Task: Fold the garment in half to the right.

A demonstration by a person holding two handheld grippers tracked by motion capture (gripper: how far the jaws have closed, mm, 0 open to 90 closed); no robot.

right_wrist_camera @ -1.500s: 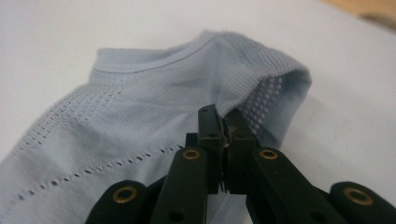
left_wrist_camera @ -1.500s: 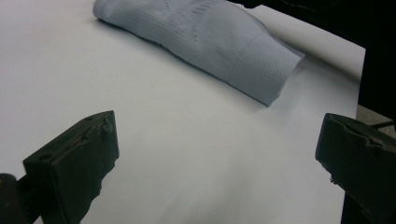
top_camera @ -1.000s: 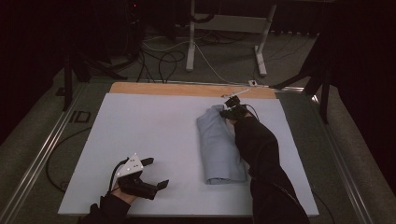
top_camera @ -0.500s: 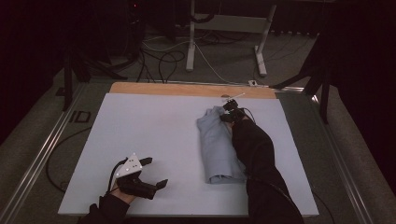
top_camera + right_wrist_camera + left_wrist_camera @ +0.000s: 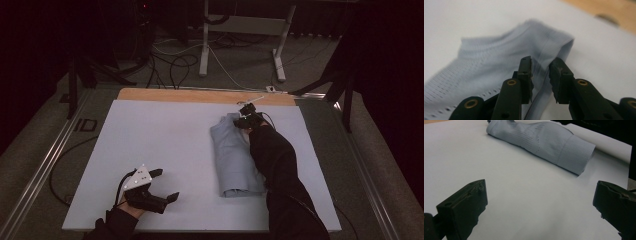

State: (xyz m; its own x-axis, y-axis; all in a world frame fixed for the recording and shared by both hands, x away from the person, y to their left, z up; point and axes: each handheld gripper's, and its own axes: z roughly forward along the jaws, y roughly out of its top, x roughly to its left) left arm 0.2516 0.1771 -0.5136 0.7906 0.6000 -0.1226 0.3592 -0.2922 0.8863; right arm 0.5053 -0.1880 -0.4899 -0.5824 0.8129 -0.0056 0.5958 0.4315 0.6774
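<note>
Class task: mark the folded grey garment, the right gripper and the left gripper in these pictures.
folded grey garment [image 5: 234,157]: high view, middle of the fabric.
right gripper [image 5: 541,77]: right gripper view, gap between its jaw tips.
left gripper [image 5: 165,184]: high view, midway between its fingertips.

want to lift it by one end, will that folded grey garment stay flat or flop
The folded grey garment is thin knit with perforated panels, so it will probably droop and unfold. It looks light. The ribbed hem may give better purchase than the smooth white table.
</note>
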